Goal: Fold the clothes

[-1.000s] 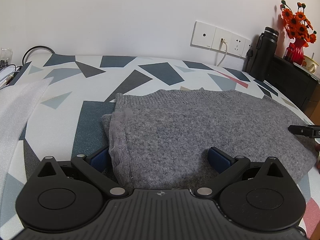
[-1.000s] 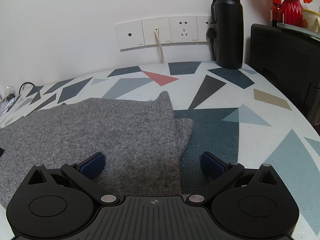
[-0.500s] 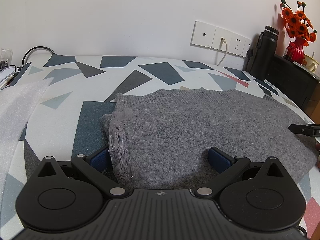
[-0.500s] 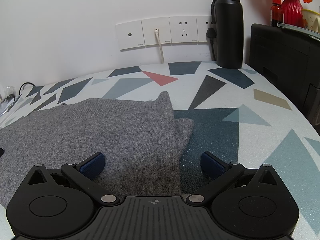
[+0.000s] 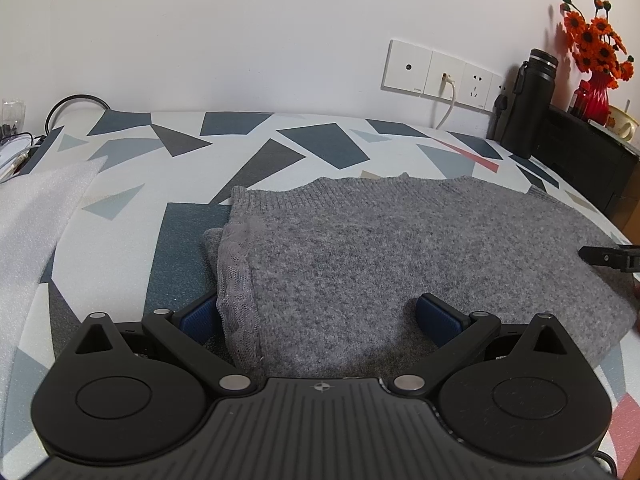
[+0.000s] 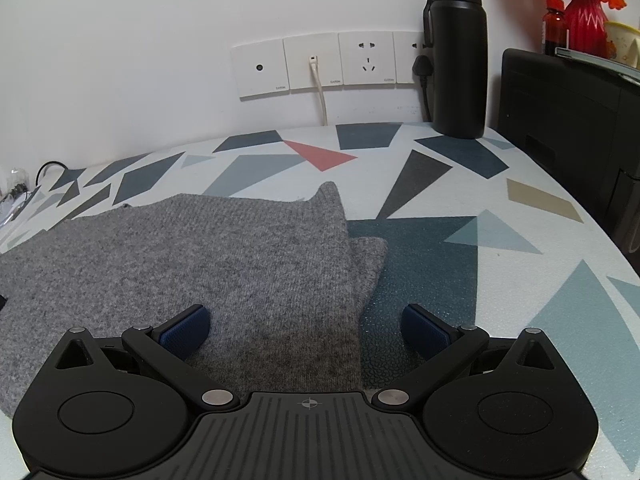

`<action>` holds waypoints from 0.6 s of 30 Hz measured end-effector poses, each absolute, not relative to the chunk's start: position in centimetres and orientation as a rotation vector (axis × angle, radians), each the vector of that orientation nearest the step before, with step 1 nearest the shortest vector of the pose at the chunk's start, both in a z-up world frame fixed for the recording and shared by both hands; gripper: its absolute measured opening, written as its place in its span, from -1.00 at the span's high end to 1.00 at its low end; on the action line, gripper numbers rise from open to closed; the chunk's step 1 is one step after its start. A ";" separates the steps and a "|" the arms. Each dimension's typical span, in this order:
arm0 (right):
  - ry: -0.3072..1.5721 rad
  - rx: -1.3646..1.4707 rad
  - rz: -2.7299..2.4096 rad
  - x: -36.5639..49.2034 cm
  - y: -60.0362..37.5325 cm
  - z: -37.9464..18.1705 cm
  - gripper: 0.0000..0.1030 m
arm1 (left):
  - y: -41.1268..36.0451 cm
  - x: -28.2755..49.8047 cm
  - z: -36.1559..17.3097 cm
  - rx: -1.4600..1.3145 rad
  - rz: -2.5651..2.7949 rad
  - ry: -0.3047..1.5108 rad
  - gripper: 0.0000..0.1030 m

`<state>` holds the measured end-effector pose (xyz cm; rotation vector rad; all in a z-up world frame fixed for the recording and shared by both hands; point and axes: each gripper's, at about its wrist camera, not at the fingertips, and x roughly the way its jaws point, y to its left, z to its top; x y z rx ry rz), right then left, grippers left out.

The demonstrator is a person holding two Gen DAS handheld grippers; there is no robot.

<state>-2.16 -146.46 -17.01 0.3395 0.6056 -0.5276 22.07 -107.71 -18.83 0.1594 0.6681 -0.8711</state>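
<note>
**Sweater folded to a band, tongs spread at both ends**

Sweater (image 5: 400,248) edges sit between both pairs of tongs, and neither pair grips anything. The left tongs (image 5: 318,320) stand wide apart at the near left end, one blue pad (image 5: 200,316) on the tabletop (image 5: 120,208) side of the lacy edge (image 5: 236,280), the other over the grey knit. The right tongs (image 6: 306,330) are just as wide at the near right end, with one pad over the knit and the other above the bare patterned tabletop just past the garment's side edge. Whether the pads touch the cloth cannot be told.

Outward from the tongs, the grey sweater lies flat across the middle of the tabletop as a broad band running left to right. At each end a second layer peeks out from beneath the top one, so the garment appears to be doubled over at least once already. The surface looks smooth, with no loose sleeve in sight.

What likely remains is one more fold to make a compact stack, perhaps bringing the near edge or one end across; both tongs seem placed to take hold for that.

Farther off, a black flask (image 6: 458,52) stands by the wall sockets (image 6: 320,64), well clear of the work, and a white foam sheet (image 5: 36,208) lies at the left.
</note>
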 end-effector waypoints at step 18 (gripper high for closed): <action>0.671 0.349 -0.491 -1.6 -147.1 -16.5 -0.99 | -107.1 24.7 -17.9 0.155 -0.952 0.792 -1.00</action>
